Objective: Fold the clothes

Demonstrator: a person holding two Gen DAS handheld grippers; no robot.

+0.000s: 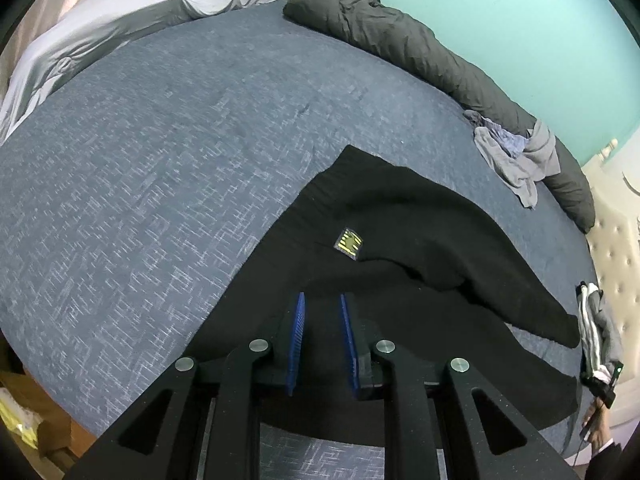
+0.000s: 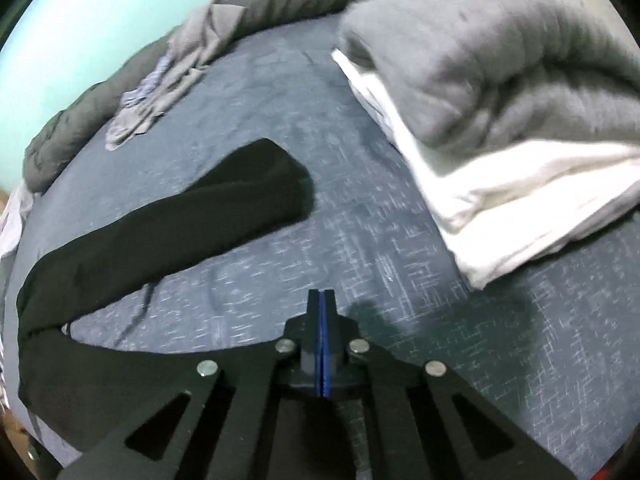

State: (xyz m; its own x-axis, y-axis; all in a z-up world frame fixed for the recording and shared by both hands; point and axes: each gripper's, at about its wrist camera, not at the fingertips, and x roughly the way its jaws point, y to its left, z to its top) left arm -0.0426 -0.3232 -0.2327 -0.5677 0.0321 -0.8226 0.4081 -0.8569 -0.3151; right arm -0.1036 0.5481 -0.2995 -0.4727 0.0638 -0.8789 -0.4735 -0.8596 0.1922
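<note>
The black garment (image 1: 400, 248) runs lengthwise left of the closed, empty right claw (image 2: 323, 300); the left claw (image 1: 323, 300), nearer, hovers slightly parted over it, apparently gripping nothing.

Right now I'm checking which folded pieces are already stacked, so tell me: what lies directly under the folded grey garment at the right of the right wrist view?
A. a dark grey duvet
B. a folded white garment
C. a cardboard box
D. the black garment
B: the folded grey garment rests on a folded white garment, whose white edge shows beneath it on the blue bedspread.
</note>
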